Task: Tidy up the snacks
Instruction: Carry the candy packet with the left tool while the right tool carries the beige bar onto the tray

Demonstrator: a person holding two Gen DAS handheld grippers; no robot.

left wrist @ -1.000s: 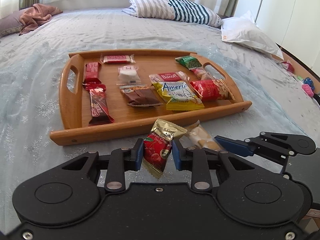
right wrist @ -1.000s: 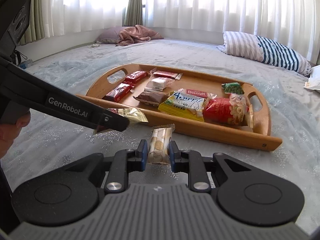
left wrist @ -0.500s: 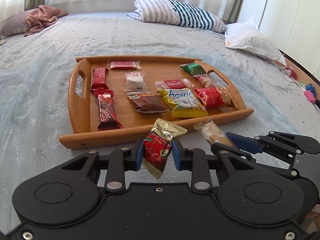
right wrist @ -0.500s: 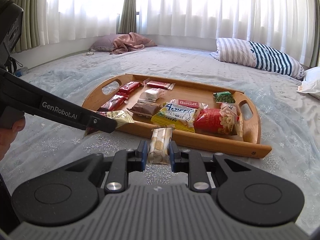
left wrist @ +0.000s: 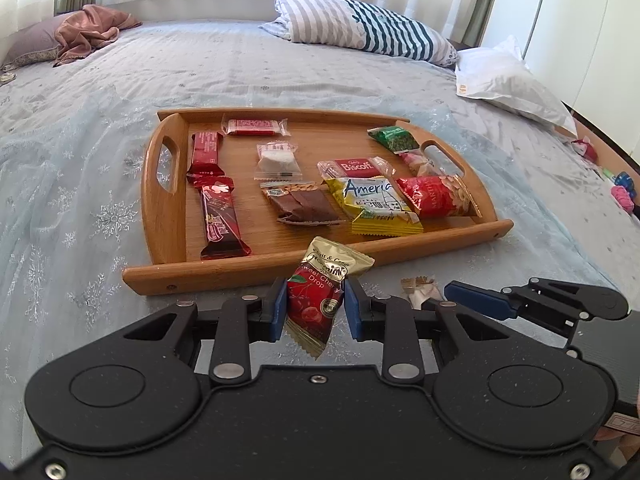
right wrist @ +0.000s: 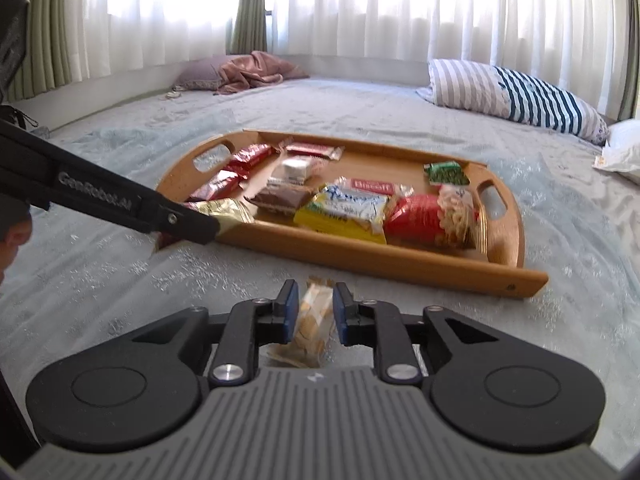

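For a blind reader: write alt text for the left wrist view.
The left gripper pinches a cherry drop packet above a pale blue bedspread. Just beyond it lies a wooden tray of wrapped snacks. At lower right, the right gripper is opening around a cracker packet on the bedspread, short of the tray.

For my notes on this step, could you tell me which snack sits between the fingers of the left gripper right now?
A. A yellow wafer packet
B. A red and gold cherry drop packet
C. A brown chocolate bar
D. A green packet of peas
B: the left gripper is clamped on the red and gold cherry drop packet, just in front of the wooden tray, where the other snacks lie.
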